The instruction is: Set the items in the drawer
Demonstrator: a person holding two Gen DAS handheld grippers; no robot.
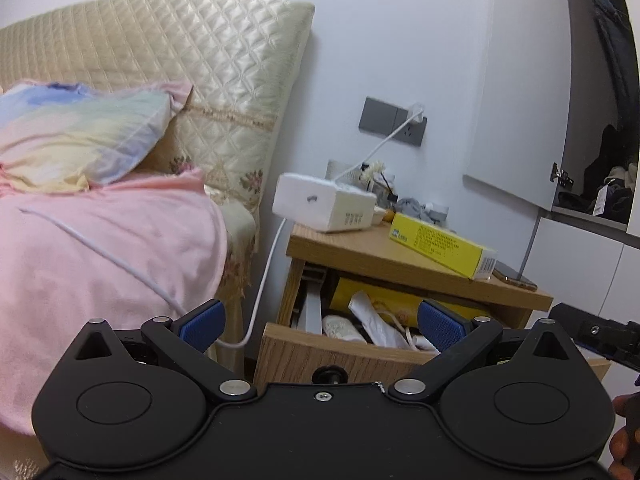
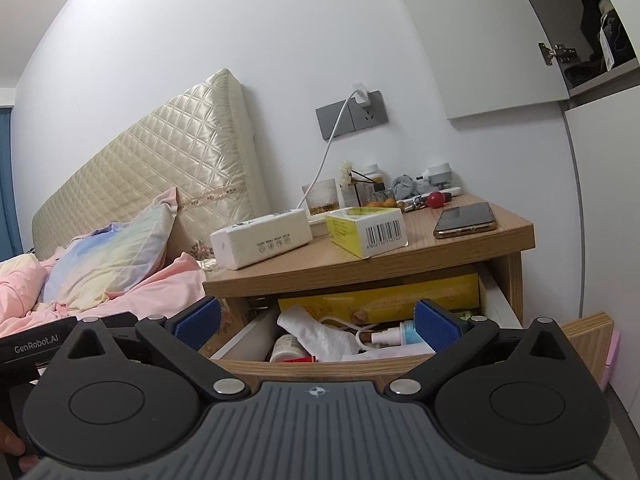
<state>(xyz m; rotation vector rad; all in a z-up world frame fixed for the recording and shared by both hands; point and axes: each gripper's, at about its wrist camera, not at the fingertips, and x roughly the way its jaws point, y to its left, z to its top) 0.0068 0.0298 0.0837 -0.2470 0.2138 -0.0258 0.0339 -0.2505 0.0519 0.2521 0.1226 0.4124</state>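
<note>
The bedroom's wooden nightstand surface (image 2: 420, 248) stood beside the bed (image 1: 120, 240), and its drawer (image 2: 320, 366) hung pulled out, already cluttered. On top lay the white tissue pack (image 2: 262, 242), the yellow box (image 2: 366, 230) just beside it, and a phone (image 2: 466, 220) further right. I held my left gripper (image 1: 320, 326) and right gripper (image 2: 318, 326) before the drawer, both spread wide and empty.

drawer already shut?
No, the drawer is pulled out under the nightstand top, with a yellow box and other clutter visible inside.
</note>
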